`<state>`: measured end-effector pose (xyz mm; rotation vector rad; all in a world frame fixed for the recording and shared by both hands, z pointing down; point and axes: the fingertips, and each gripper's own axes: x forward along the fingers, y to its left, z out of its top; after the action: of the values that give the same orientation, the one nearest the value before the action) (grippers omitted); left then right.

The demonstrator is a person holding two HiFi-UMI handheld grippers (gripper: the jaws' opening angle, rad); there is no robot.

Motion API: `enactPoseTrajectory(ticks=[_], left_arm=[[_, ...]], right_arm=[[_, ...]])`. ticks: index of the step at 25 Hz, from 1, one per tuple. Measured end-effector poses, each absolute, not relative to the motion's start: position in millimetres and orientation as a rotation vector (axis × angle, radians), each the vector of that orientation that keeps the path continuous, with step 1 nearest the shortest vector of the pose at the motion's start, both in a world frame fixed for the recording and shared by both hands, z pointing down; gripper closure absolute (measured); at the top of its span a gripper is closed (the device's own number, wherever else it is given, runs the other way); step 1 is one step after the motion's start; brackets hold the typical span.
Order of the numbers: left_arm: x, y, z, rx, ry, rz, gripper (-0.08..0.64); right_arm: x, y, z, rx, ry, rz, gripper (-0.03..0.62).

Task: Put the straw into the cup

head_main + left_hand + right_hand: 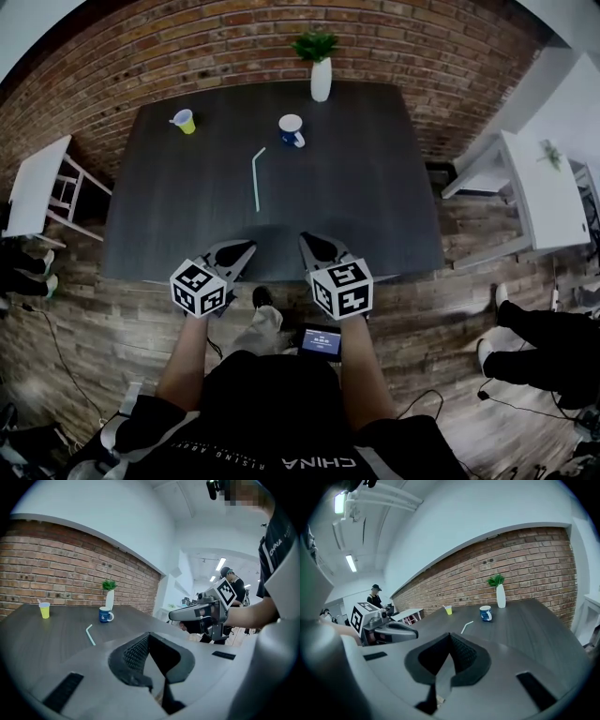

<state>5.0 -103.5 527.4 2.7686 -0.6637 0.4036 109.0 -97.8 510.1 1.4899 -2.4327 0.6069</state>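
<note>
A white bendy straw (pixel 256 178) lies flat in the middle of the dark table (pixel 375 206); it also shows as the straw (pixel 89 634) and the straw (pixel 466 627) in the gripper views. Behind it stand a blue mug (pixel 292 129) and, further left, a small yellow cup (pixel 184 121). My left gripper (pixel 249 246) and right gripper (pixel 306 238) hover side by side over the table's near edge, well short of the straw. Both point toward it. The left gripper (pixel 149 633) is shut and empty; so is the right gripper (pixel 450 634).
A white vase (pixel 321 75) with a green plant stands at the table's far edge against the brick wall. White side tables flank the table at left (pixel 33 183) and right (pixel 544 187). A person's legs (pixel 544 342) are on the floor at right.
</note>
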Motion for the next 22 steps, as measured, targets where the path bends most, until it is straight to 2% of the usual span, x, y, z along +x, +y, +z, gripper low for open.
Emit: enactPoseTrajectory(ticks=[22], left_arm=[[13.9,-276.5,550.9,2.770,-0.518,0.474,0.557]], right_arm=[[107.8,-256.5,518.7,1.574,-2.307,0.582,0.586]])
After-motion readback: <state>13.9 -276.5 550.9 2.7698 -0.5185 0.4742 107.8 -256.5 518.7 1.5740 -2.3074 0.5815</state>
